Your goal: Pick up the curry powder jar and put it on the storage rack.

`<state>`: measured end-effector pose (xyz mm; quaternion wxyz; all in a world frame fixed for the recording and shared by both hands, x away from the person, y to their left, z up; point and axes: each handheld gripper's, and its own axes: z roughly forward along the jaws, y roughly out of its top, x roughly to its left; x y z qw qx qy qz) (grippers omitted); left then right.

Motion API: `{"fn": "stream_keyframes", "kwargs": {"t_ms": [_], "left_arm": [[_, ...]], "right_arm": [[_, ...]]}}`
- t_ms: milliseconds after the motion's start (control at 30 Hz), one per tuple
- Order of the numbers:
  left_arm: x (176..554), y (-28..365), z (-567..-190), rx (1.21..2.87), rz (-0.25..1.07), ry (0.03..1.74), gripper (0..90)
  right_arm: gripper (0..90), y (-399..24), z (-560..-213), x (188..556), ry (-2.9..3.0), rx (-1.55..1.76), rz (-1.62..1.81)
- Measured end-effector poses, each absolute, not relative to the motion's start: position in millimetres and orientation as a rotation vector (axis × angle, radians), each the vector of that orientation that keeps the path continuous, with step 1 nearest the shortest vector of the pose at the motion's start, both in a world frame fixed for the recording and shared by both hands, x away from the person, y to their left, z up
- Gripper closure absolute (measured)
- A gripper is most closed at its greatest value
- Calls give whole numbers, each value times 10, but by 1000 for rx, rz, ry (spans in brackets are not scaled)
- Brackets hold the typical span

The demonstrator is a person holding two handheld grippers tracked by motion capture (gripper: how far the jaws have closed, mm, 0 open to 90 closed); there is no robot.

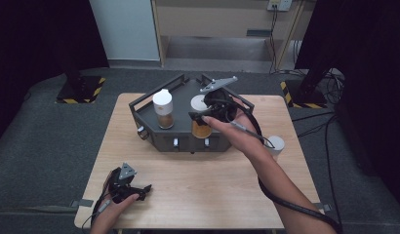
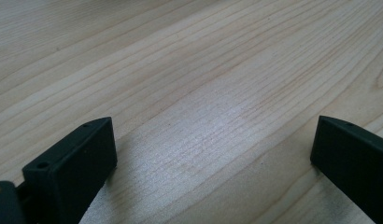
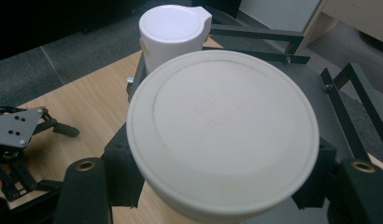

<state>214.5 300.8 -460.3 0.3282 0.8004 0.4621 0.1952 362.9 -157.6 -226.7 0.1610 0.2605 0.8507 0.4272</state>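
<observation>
A jar with a cream lid (image 1: pixel 200 104) and orange-brown contents stands at the front of a dark grey tray (image 1: pixel 181 90). My right gripper (image 1: pixel 204 116) reaches in from the right and is shut on it. In the right gripper view the wide lid (image 3: pixel 222 135) sits between the two jaws, whose pads (image 3: pixel 124 175) press its sides. Whether the jar is lifted off the tray floor I cannot tell. My left gripper (image 1: pixel 143 191) rests on the wooden table (image 1: pixel 212 185) near its front left corner, open, with bare wood (image 2: pixel 213 140) between the jaws.
A white-capped bottle (image 1: pixel 163 108) with brown contents stands in the tray left of the jar; its cap (image 3: pixel 173 30) rises behind the lid. A white cylinder (image 1: pixel 276 145) stands on the table under the right forearm. The tray has raised rails and front knobs (image 1: pixel 176 142).
</observation>
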Motion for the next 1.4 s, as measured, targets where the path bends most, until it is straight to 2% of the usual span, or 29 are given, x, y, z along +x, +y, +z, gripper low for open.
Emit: {"fn": "stream_keyframes", "kwargs": {"t_ms": [1400], "left_arm": [[2164, 3008, -4604, 2097, 509, 1204, 0]], "right_arm": [[337, -1357, -2372, 4060, 2427, 821, 1181]]}}
